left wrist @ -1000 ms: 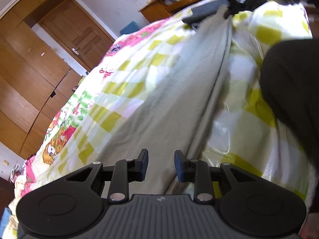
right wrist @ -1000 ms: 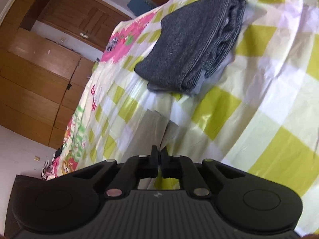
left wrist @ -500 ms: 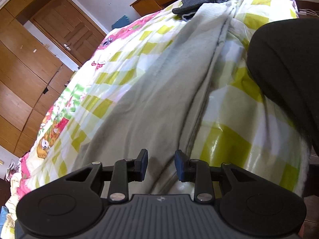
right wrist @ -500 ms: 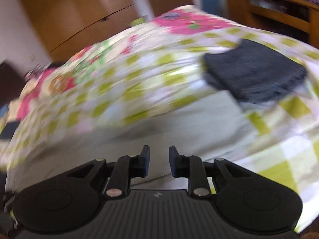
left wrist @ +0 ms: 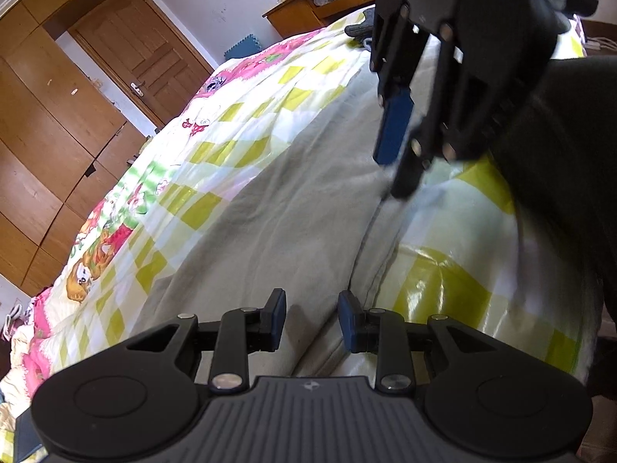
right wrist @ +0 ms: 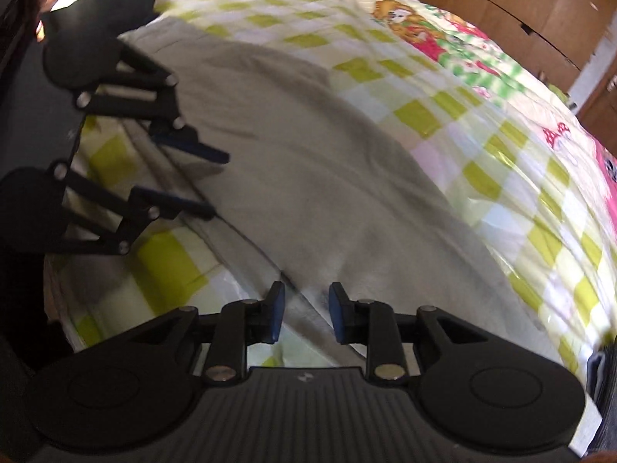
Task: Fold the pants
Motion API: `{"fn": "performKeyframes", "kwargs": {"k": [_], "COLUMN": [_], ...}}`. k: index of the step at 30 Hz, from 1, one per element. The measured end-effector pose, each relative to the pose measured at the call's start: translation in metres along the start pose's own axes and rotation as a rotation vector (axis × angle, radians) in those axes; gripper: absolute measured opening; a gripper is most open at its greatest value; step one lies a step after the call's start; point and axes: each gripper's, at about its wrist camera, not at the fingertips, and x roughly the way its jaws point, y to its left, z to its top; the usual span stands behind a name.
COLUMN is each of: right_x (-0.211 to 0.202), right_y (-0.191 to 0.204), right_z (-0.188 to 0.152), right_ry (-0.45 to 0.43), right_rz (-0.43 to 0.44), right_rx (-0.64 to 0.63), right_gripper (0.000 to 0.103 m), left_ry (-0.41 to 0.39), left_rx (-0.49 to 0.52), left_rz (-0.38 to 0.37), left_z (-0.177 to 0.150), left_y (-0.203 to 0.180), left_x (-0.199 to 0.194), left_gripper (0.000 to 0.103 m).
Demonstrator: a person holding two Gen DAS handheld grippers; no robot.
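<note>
Checked bedspread [left wrist: 216,208] | grey pants [left wrist: 277,208] lengthwise along near edge | left tongs [left wrist: 311,318], right tongs [right wrist: 305,311] both released

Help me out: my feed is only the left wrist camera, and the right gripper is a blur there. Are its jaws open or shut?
Observer: Open. The right wrist view shows the right gripper with a clear gap between its pads and nothing pinched.
Operator: What lies under that gap?
Observer: The long near edge of the grey pants. It runs diagonally from between the pads up toward the left gripper.
Operator: Is the left one lined up on the same edge?
Observer: Yes. Seen from the right side, its tips sit at that same edge farther along. I cannot tell whether they touch the cloth.
</note>
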Motion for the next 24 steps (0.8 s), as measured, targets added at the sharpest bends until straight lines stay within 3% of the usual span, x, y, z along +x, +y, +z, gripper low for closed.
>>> {"fn": "performKeyframes", "kwargs": {"k": [5, 7, 8, 13, 18, 20, 21, 24], "right_x": [0.009, 0.004, 0.002, -0.006, -0.017, -0.021, -0.023, -0.034], "right_y": [-0.008, -0.019, -0.023, -0.041, -0.046, -0.044, -0.044, -0.042], "right_z": [0.007, 0.008, 0.008, 0.009, 0.011, 0.011, 0.011, 0.010], "right_ry": [-0.002, -0.022, -0.023, -0.051, -0.087, -0.086, -0.084, -0.082], "right_rz": [-0.028, -0.005, -0.001, 0.053, 0.072, 0.081, 0.086, 0.096], "right_rx": [0.072, 0.143, 0.173, 0.331, 0.374, 0.366, 0.363, 0.353], "right_gripper": [0.020, 0.008, 0.006, 0.002, 0.001, 0.001, 0.001, 0.001], "left_ry": [-0.014, -0.018, -0.020, -0.029, -0.026, 0.008, 0.025, 0.018], "left_rx": [0.005, 0.002, -0.007, 0.010, -0.006, -0.057, -0.077, -0.103], "left_rz": [-0.001, -0.007, -0.015, -0.015, 0.035, 0.019, 0.001, -0.032], "left_z": [0.006, 0.006, 0.005, 0.005, 0.010, 0.012, 0.013, 0.013], "left_y": [0.000, 0.003, 0.004, 0.001, 0.003, 0.011, 0.014, 0.020], "left_x": [0.006, 0.002, 0.001, -0.002, 0.004, 0.010, 0.013, 0.005], "left_gripper": [0.044, 0.045, 0.046, 0.049, 0.052, 0.044, 0.023, 0.019]}}
